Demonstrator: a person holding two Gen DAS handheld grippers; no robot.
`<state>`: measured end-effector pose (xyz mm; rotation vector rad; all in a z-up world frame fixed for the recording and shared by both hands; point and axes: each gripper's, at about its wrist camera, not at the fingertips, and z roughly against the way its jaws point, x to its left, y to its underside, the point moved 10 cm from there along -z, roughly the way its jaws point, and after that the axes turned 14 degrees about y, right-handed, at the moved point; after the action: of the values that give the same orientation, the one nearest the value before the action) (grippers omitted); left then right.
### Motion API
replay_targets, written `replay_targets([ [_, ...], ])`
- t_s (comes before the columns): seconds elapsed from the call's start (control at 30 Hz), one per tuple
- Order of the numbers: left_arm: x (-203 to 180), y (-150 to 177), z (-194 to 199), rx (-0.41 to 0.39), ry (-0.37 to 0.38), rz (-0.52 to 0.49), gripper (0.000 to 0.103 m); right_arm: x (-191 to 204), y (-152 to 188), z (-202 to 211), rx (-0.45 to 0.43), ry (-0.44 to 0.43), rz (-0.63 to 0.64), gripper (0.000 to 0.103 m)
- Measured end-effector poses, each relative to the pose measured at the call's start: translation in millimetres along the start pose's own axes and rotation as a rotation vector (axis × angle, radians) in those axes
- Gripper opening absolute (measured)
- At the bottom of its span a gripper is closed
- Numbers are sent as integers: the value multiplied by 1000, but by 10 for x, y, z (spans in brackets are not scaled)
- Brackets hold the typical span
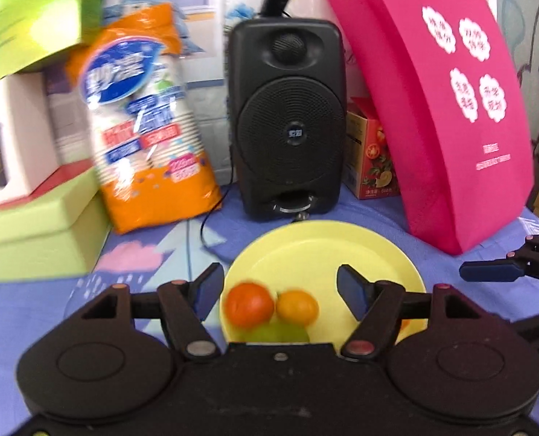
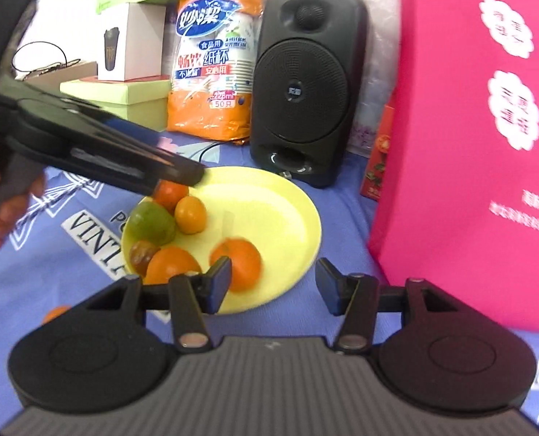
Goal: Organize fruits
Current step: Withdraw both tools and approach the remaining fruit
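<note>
Right now both of my claws sit over the round pale-yellow plastic plate [image 2: 287, 196], which rests on the blue patterned cloth covering the bench [image 2: 342, 189]. My left claw [image 1: 280, 289] has its fingers spread apart with nothing between them, hovering above the red-orange tangerine [image 1: 249, 303], the smaller yellow-orange citrus [image 1: 297, 307] and the green fruit [image 1: 276, 332] grouped at the plate's near side. My right claw [image 2: 273, 283] is likewise spread and empty, its left finger just in front of a round orange tangerine [image 2: 242, 265] lying apart from the others on the plate. In the right wrist view I count a brownish mottled fruit [image 2: 142, 254] and another orange [image 2: 169, 265] touching the cluster, and one small orange fruit [image 2: 56, 314] off the plate on the cloth. That stray one looks like what remains, I judge. To fetch it cleanly I'd swing one claw at a time so the two don't collide, straddle the fruit evenly, squeeze gently since round skins roll, and set it in the plate's bare half.
</note>
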<state>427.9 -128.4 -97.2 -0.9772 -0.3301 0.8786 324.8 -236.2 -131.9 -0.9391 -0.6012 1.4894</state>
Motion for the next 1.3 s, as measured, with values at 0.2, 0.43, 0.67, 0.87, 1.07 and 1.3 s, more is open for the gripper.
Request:
replay_targets([
  [0.2, -136, 491, 539, -12, -14, 18, 70, -10, 333, 333, 25, -26, -28, 53],
  [0.43, -266, 1118, 957, 8, -47, 55, 70, 213, 748, 646, 71, -54, -32, 53],
  [0.67, -421, 1530, 1159, 11, -18, 114, 69, 456, 1047, 892, 83, -70, -14, 49],
  [0.87, -701, 1678, 1078, 38, 37, 53, 63, 580, 1080, 1048, 73, -114, -11, 45],
  [1.07, -841, 1648, 954, 42, 75, 24, 54, 671, 1069, 1056, 67, -134, -9, 36],
  [1.3, -855, 1579, 801, 44, 123, 23, 51, 689, 1068, 1036, 66, -138, -7, 36],
])
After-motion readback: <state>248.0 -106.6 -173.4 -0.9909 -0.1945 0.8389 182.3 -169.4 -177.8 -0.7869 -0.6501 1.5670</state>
